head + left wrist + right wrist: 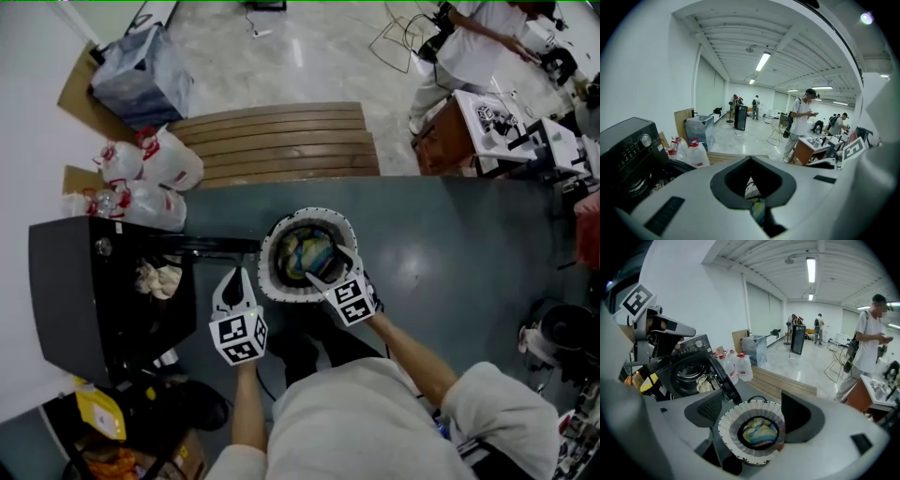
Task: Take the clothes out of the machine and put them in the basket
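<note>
Multicoloured garment (309, 255): in basket (268, 274), we note; pale cloth (161, 278) awaits in machine (66, 281). Right tongs (326, 265) spread; left tongs (234, 275) closed, empty.

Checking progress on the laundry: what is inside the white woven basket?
A bunched multicoloured striped cloth lies in the white woven basket, against its dark inner bottom. Anything beneath the cloth is covered.

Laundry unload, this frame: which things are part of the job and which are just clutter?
Job:
washing machine, door open
pale cloth in its drum
basket
colourful cloth lying in the basket

Lying about:
wooden bench
jugs with red caps
bin by the wall
</note>
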A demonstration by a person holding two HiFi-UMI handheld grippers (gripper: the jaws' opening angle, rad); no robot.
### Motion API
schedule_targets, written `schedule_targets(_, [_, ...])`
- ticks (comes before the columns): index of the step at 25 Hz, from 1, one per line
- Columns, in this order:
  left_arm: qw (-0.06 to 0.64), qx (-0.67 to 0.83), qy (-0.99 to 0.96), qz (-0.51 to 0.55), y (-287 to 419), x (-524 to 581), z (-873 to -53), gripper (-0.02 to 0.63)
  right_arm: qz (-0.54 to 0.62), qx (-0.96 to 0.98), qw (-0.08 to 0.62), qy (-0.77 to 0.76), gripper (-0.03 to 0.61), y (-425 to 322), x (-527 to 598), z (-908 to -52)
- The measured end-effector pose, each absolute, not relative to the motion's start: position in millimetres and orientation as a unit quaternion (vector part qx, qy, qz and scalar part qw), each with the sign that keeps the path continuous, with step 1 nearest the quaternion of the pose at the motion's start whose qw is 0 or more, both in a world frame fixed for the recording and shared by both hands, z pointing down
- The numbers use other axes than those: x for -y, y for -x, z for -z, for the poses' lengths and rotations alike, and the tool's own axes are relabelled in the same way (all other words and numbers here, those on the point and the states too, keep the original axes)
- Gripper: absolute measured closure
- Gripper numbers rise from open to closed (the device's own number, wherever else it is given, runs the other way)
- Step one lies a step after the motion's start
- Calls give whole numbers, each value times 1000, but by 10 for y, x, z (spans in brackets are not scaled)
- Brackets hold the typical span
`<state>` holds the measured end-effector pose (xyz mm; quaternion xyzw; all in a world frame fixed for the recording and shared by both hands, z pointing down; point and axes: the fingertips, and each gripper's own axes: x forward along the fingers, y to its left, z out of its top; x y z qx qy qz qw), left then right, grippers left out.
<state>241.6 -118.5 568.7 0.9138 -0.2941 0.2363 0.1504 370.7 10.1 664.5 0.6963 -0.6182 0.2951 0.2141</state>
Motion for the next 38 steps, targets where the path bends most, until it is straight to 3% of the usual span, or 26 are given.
schedule_targets(2, [155,312,-908,-233,-2301,1218,-5679,595,-290,625,220,-690,190,-3698,-101,-6599])
schedule_targets(7, [158,358,-893,-224,-1948,1286,-5579,595,-263,639,237,-683,431,-3642,-8,-6407])
schedule_targets(9, [160,373,-887,-220,-1745,1376,-5556,595,-255,648,241,-676,495,-3506,131,-6351])
schedule_targets(12, [168,418,-869,-206,-1323,1524,-5558,595,-235,683,253,-644,543,-3196,467,-6293])
schedule_targets(18, [185,514,-819,-177,-257,1536,-5489,595,-191,763,270,-556,554,-2274,985,-6107])
schedule_targets(29, [234,628,-729,-140,1959,1308,-5827,595,-126,849,299,-417,554,71,1508,-6140])
schedule_targets(38, [251,641,-714,-131,2925,1315,-6330,595,-103,863,305,-388,554,1251,1802,-6426])
